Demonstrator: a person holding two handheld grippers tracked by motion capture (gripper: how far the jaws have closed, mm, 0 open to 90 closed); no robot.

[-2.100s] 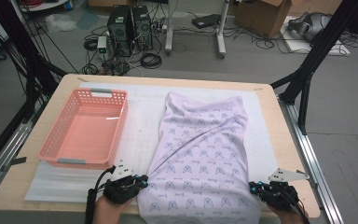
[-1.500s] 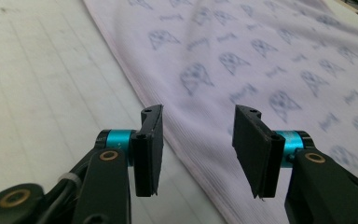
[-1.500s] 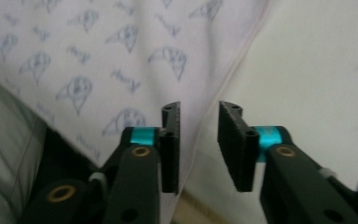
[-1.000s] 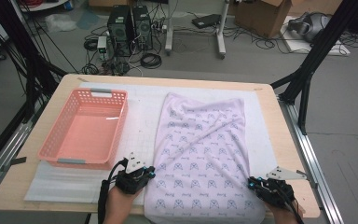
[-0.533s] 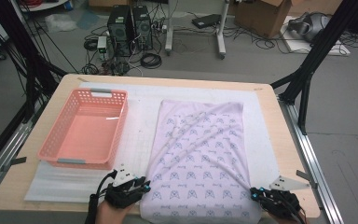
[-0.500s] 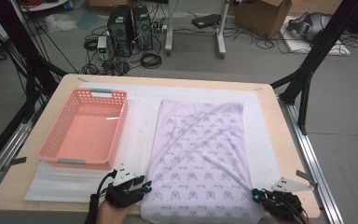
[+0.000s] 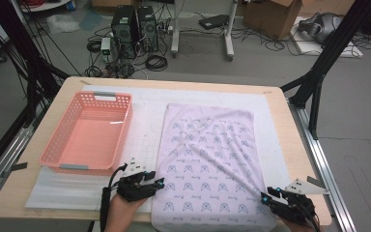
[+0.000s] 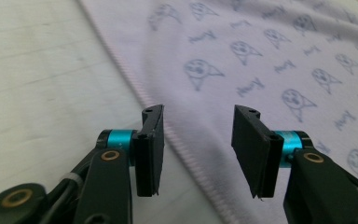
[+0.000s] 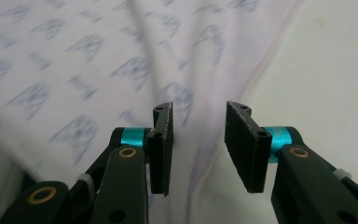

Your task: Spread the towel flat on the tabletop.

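1. Where the pale lilac towel (image 7: 210, 164) lies spread flat on the table (image 7: 290, 130), right of the pink basket (image 7: 89, 133).
2. Left gripper (image 7: 155, 182): jaws apart over its left hem.
3. Right gripper (image 7: 266, 197): jaws apart at its right hem.

One lilac printed cloth (image 7: 207, 162) lies spread on the table, and one pink basket (image 7: 88, 131) stands beside it on one white mat (image 7: 147, 104). Two grippers are at the near edge: the left gripper (image 7: 155, 182) and the right gripper (image 7: 265, 196). On the floor beyond stand two computer towers (image 7: 134, 24) and one cardboard box (image 7: 275, 13).
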